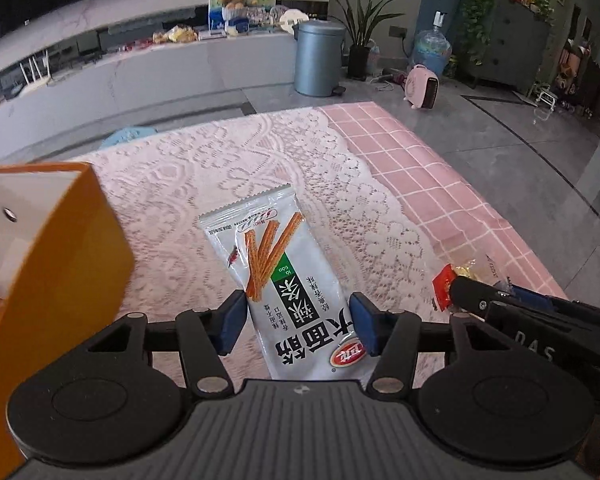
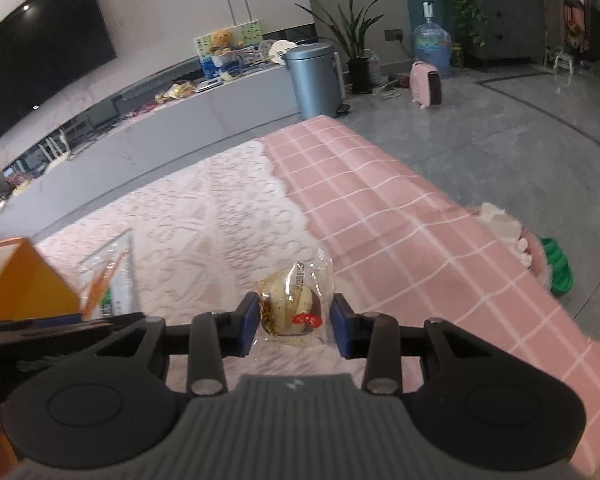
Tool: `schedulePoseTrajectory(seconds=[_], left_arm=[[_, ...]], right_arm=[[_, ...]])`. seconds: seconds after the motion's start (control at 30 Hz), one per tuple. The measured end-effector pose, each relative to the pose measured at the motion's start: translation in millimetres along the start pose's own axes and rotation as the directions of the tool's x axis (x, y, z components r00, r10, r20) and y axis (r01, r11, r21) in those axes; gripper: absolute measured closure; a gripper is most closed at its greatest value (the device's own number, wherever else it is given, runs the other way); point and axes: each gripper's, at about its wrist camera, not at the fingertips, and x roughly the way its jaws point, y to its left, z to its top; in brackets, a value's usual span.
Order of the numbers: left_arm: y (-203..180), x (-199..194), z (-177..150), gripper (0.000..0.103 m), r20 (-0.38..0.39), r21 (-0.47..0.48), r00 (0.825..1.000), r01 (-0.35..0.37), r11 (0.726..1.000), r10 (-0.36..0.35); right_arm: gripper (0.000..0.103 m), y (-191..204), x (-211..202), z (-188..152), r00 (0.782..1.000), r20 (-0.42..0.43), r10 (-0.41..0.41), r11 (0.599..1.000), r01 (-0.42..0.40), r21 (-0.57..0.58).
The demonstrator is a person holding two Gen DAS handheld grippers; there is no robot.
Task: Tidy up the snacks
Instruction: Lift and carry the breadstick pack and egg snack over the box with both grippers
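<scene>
Carrying step: the left gripper [image 1: 298, 326] is clamping a white snack packet [image 1: 284, 288] and the right gripper [image 2: 296, 326] a wrapped pastry [image 2: 292, 308], both above the table [image 1: 440, 168]; next, lowering each into the orange box [image 1: 60, 240].

White stick-snack packet [image 1: 288, 280] gripper-held; clear-wrapped pastry [image 2: 294, 308] likewise — orange box [image 1: 60, 260] left.

left claw [image 1: 296, 326]: angled down, clamped on something | right claw [image 2: 294, 326]: angled down, clamped on something

Black linkage left tool [image 1: 296, 326], blue pads, grey ribbed body, silver rivets
</scene>
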Motion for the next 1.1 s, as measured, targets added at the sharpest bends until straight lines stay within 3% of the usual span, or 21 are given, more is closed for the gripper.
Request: schedulePoseTrajectory(seconds=[0.57,1.1], left_arm=[[57.0,-87.6,-26.8,0.039,0.092,-0.054,0.994,-0.047,0.997,0.052],[141.7,-149.5,-38.2,0.039,0.183,-0.132,0.972,-0.126,0.983,0.149]], right_arm=[[0.067,84.2,-80.8,-19.1,0.993,0.009,0.118,0.981,-0.116,-0.153],[0.066,186.3,-123.9,-29.4,0.975,0.034,0.218,0.920,-0.194,-0.340]])
